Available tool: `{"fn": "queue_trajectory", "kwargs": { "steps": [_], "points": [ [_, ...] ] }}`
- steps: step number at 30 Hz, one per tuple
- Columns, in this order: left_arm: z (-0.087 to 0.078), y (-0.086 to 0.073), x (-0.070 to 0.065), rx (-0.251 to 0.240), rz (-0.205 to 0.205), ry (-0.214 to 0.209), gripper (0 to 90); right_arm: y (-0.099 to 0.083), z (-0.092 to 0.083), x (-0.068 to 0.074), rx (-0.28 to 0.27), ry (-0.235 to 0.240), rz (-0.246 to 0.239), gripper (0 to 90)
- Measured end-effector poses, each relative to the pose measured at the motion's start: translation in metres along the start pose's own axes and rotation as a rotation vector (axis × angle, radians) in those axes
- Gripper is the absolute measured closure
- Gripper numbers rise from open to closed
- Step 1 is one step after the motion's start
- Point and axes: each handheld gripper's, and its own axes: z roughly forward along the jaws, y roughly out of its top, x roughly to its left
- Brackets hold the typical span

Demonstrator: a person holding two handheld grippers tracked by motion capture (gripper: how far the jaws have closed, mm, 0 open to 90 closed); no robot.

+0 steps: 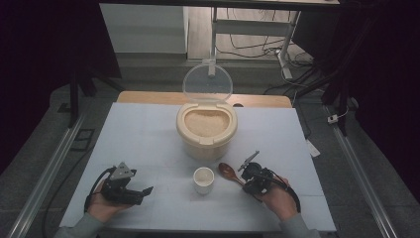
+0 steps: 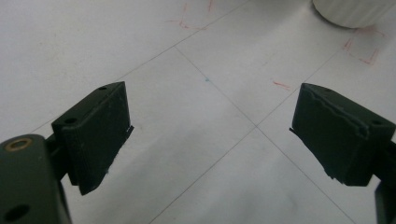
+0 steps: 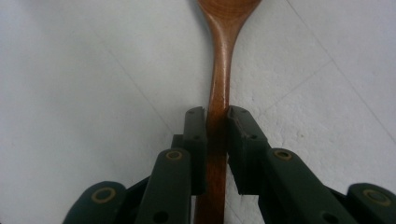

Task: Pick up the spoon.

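The person's left hand (image 1: 101, 201) rests low at the near left of the table, holding the black two-jaw left gripper (image 1: 144, 192) almost level, its grey three-cornered plate on top and its jaws standing wide apart with nothing between them. The right hand (image 1: 278, 197) at the near right angles the black right gripper (image 3: 216, 122) inward and downward. Its jaws are pressed together on the slim brown wooden spoon handle (image 3: 218, 84).
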Motion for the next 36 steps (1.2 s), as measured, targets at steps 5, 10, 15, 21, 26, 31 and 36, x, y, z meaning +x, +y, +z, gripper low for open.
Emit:
{"fn": "queue_trajectory", "kwargs": {
  "steps": [5,10,15,21,26,31,36],
  "points": [
    [0.000,0.000,0.001,0.000,-0.003,0.002,11.5,0.001,0.000,0.001,0.004,-0.010,0.002,79.7],
    [0.000,-0.001,0.002,0.004,-0.001,0.001,11.5,0.000,-0.001,0.001,-0.006,-0.009,-0.013,79.9],
    [0.000,-0.002,0.003,0.006,-0.002,0.003,11.5,-0.003,-0.004,-0.002,-0.031,0.008,-0.003,79.9],
    [0.001,-0.002,0.003,0.009,-0.003,0.004,11.5,-0.008,-0.012,-0.006,-0.075,0.026,0.009,79.9],
    [0.001,-0.003,0.004,0.012,-0.005,0.007,11.5,-0.013,-0.023,-0.009,-0.120,0.042,0.000,79.9],
    [0.002,-0.003,0.004,0.019,-0.004,0.009,11.5,-0.018,-0.035,-0.011,-0.162,0.068,-0.009,79.9],
    [0.002,-0.003,0.005,0.018,-0.004,0.008,11.5,-0.022,-0.050,-0.011,-0.205,0.083,-0.020,79.8]
  ]
}}
